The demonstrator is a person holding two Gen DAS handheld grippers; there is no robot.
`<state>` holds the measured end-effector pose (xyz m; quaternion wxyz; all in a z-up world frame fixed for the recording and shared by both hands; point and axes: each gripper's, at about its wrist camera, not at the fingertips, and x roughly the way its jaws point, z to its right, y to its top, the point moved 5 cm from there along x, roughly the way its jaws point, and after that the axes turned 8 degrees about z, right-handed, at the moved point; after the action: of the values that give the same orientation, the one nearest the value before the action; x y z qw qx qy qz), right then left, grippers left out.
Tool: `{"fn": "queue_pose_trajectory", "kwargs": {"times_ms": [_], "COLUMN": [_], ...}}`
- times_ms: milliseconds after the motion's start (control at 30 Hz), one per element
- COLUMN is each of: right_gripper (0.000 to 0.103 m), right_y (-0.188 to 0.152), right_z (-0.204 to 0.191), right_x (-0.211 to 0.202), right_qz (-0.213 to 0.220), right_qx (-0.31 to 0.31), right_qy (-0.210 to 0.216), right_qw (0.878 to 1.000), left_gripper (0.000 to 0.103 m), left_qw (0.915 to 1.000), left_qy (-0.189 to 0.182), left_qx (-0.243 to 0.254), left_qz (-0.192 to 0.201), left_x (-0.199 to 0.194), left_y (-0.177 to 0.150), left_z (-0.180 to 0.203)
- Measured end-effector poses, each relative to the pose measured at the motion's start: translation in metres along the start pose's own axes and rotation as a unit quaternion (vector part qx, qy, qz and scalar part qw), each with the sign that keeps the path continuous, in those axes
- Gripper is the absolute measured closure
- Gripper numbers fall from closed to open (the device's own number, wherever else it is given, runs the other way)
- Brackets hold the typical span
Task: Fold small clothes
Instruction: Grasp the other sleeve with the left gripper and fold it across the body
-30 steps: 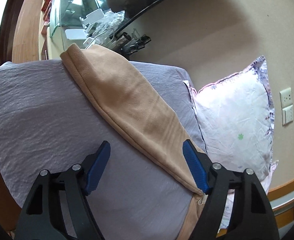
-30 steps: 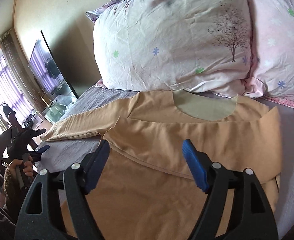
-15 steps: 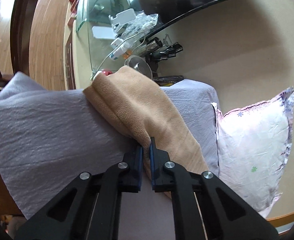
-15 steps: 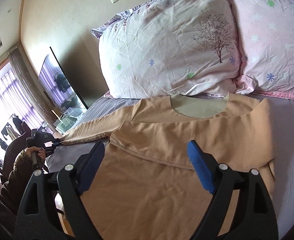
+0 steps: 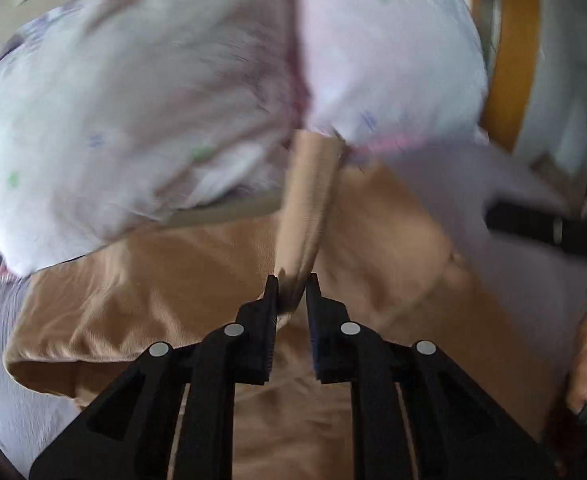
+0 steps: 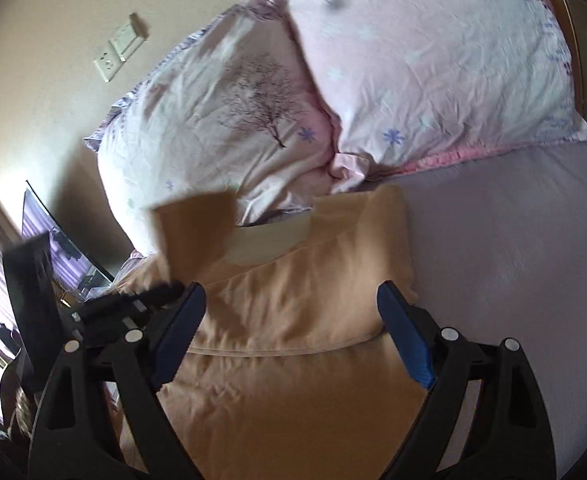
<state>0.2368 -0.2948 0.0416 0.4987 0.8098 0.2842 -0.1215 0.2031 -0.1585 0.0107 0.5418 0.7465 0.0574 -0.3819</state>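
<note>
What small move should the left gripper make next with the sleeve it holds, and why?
Probably lower the sleeve onto the shirt body and let go: the left gripper is pinching it up over the chest, while the right gripper hangs open.

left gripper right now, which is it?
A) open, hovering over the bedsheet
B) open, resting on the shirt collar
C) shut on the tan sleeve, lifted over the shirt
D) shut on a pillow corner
C: in the left wrist view the left gripper has its jaws pinched on the tan sleeve, which rises in front of the pillows above the shirt body; the right gripper hangs open.
</note>
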Motion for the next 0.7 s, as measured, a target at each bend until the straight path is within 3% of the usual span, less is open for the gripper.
{"fn": "queue_pose_trajectory", "kwargs": {"times_ms": [67, 133, 200, 233, 267, 367, 467, 600, 633, 667, 700], "right_gripper": [0.016, 0.019, 0.03, 0.04, 0.049, 0.056, 0.06, 0.069, 0.088, 0.1, 0.1], "right_y": [-0.003, -0.002, 0.002, 0.004, 0.005, 0.003, -0.007, -0.028, -0.031, -0.034, -0.036], "right_z": [0.017, 0.028, 0.033, 0.033, 0.031, 0.022, 0.016, 0.011, 0.009, 0.002, -0.003], "right_x": [0.007, 0.01, 0.014, 0.018, 0.024, 0.05, 0.078, 0.105, 0.105, 0.104, 0.103], "right_qz": [-0.021, -0.034, -0.041, -0.047, -0.054, -0.085, -0.118, -0.164, -0.158, -0.156, -0.159], "right_qx": [0.025, 0.04, 0.036, 0.029, 0.023, -0.005, -0.032, -0.058, -0.072, -0.092, -0.096], "right_qy": [-0.012, -0.014, -0.019, -0.022, -0.021, -0.034, -0.049, -0.067, -0.073, -0.065, -0.056], "right_qw": [0.999, 0.999, 0.998, 0.998, 0.998, 0.996, 0.991, 0.983, 0.982, 0.981, 0.981], "left_gripper": [0.089, 0.087, 0.072, 0.053, 0.041, 0.039, 0.04, 0.04, 0.04, 0.04, 0.04], "left_qw": [0.9981, 0.9965, 0.9976, 0.9984, 0.9992, 0.996, 0.9854, 0.9796, 0.9796, 0.98, 0.9804], "left_qy": [-0.01, -0.024, -0.038, -0.041, -0.03, 0.054, 0.115, 0.122, 0.117, 0.114, 0.113], "left_qx": [0.055, 0.076, 0.058, 0.039, 0.014, -0.056, -0.123, -0.159, -0.162, -0.161, -0.158], "left_qz": [-0.025, -0.025, -0.008, 0.005, 0.022, 0.046, 0.027, -0.012, -0.019, -0.028, -0.033], "left_x": [0.016, 0.005, -0.015, -0.028, -0.038, -0.051, -0.047, -0.037, -0.034, -0.03, -0.029], "left_y": [-0.023, -0.036, -0.037, -0.034, -0.027, -0.018, -0.028, -0.057, -0.061, -0.067, -0.069], "left_z": [0.039, 0.05, 0.036, 0.019, -0.003, -0.082, -0.15, -0.182, -0.185, -0.185, -0.182]}}
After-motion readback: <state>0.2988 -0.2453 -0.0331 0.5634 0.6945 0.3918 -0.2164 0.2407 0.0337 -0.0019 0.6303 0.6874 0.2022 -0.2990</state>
